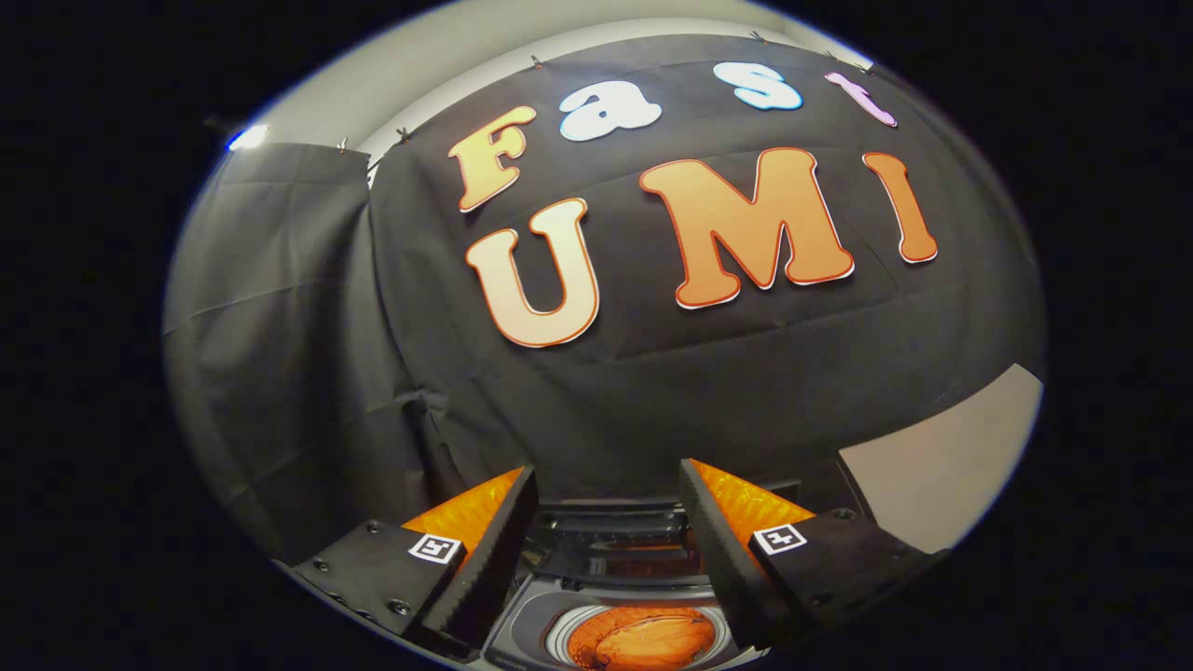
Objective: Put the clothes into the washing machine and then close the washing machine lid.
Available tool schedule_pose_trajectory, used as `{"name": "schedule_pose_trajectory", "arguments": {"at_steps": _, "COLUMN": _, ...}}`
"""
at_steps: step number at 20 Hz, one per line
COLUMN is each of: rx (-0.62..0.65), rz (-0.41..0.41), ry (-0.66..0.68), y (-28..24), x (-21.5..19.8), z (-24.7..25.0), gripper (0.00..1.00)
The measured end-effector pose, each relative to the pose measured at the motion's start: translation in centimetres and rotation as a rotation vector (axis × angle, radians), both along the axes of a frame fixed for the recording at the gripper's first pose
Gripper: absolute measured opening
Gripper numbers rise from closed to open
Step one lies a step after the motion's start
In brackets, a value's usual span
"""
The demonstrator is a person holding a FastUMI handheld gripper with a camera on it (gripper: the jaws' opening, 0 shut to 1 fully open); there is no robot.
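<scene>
The tongs (pixel 606 508) stand spread wide with nothing between the fingers, raised above the washing machine (pixel 522 643) and aimed mostly at the black cloth wall (pixel 652 391) behind it. Below and between the fingers the machine's top opening is in view, and an orange garment (pixel 643 641) lies bunched inside the drum (pixel 559 634) (how much of the load this represents cannot be judged, as the near part of the drum is cut off). The lid (pixel 620 540) appears to stand raised at the far side of the opening, just beyond the fingers, with an orange reflection on its dark glass. Assessment: the loading step looks complete, since the clothes sit in the drum and the tongs carry nothing. The closing step is not yet done; the lid remains up. What is left is to bring the tongs to the lid's upper edge and swing it down toward the near side until it seats over the opening. A pale panel (pixel 941 466) shows to the right.
</scene>
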State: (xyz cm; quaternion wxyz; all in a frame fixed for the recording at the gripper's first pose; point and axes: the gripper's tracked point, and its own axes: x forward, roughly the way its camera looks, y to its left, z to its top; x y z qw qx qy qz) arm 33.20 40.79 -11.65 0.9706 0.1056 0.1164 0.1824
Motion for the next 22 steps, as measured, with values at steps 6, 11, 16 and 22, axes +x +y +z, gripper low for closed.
{"name": "schedule_pose_trajectory", "arguments": {"at_steps": 6, "rx": -0.065, "rz": -0.023, "ry": 0.039, "y": -0.3, "x": 5.9, "z": -1.9, "gripper": 0.98}}
{"name": "schedule_pose_trajectory", "arguments": {"at_steps": 11, "rx": -0.13, "rz": -0.044, "ry": 0.098, "y": 0.1, "x": 9.3, "z": -4.3, "gripper": 0.98}}
{"name": "schedule_pose_trajectory", "arguments": {"at_steps": 16, "rx": -0.201, "rz": -0.048, "ry": 0.159, "y": 1.0, "x": 12.3, "z": -7.3, "gripper": 0.98}}
{"name": "schedule_pose_trajectory", "arguments": {"at_steps": 22, "rx": -0.249, "rz": -0.037, "ry": 0.274, "y": 1.9, "x": 14.8, "z": -11.9, "gripper": 0.98}}
